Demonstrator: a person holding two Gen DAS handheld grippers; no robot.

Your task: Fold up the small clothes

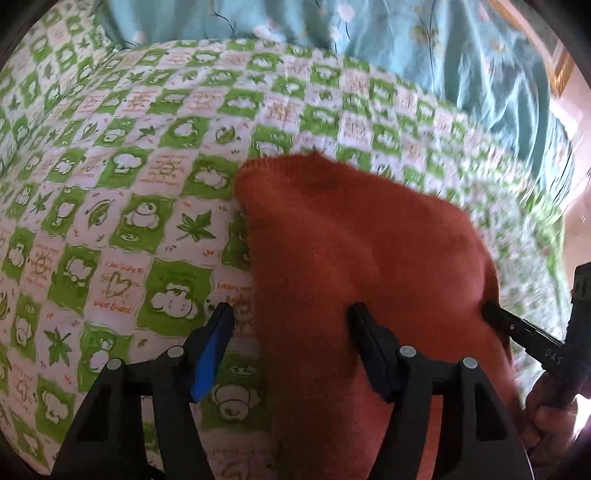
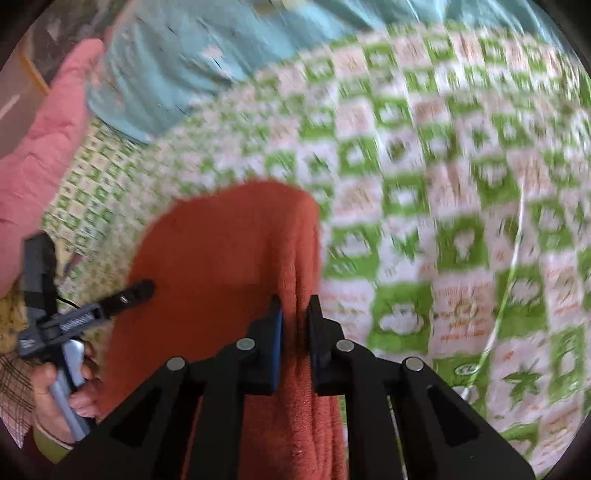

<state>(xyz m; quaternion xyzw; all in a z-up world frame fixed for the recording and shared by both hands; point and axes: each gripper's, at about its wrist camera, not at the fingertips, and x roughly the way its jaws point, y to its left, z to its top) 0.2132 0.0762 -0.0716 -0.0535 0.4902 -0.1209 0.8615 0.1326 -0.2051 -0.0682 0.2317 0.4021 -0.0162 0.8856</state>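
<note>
Readable stuff: white "DAS" on black right gripper (image 1: pixel 491 314) finger. Green-checked sheet (image 1: pixel 110 221) has orange script, roughly "I am lucky to…", rest too blurry.

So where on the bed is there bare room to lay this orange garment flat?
Free: the green-and-white checked sheet left of the orange garment, and the stretch between it and the blue quilt. Crowded: both tongs work the garment's near end, and a pink cloth lies beyond its left side.
</note>
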